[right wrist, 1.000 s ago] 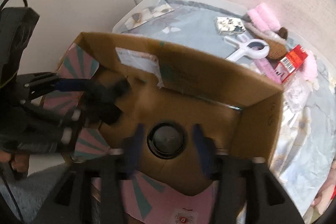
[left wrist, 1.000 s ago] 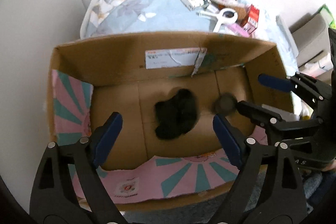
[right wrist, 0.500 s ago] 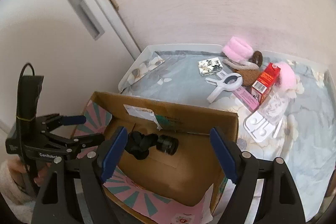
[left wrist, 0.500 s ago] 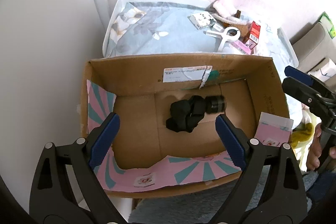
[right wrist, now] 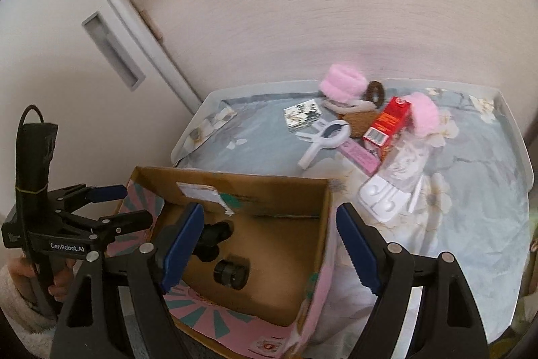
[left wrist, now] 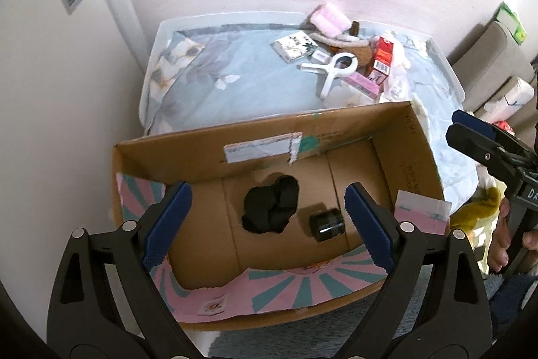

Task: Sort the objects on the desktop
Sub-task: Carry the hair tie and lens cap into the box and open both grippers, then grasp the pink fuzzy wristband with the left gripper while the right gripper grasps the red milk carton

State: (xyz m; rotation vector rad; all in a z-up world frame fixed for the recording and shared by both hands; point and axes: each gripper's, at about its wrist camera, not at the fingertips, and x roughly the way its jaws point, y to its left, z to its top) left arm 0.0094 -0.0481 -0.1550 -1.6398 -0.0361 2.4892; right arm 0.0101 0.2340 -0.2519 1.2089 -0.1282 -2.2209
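Evidently sorting is underway: a cardboard box (left wrist: pixel 400 150) already holds a black bundle (left wrist: pixel 271 204) and a small black jar (left wrist: pixel 327 223), dropped there to keep them together. Both the left gripper (left wrist: pixel 267 226) and right gripper (right wrist: pixel 270 246) hover above it, jaws apart and empty. Unsorted clutter, including a white clip (right wrist: pixel 324 138) and red carton (right wrist: pixel 388 121), waits on a floral-covered tabletop (right wrist: pixel 487 207) against a pale wall.

A black crumpled item (left wrist: pixel 271 203) and a small black cylindrical jar (left wrist: pixel 327 223) lying on its side are seen just beside each other on the floor of the open cardboard box (left wrist: pixel 405 153). Beyond it, a white clip (left wrist: pixel 333 71), a red carton (left wrist: pixel 381 56) and a pink roll (left wrist: pixel 329 19) are clustered together.
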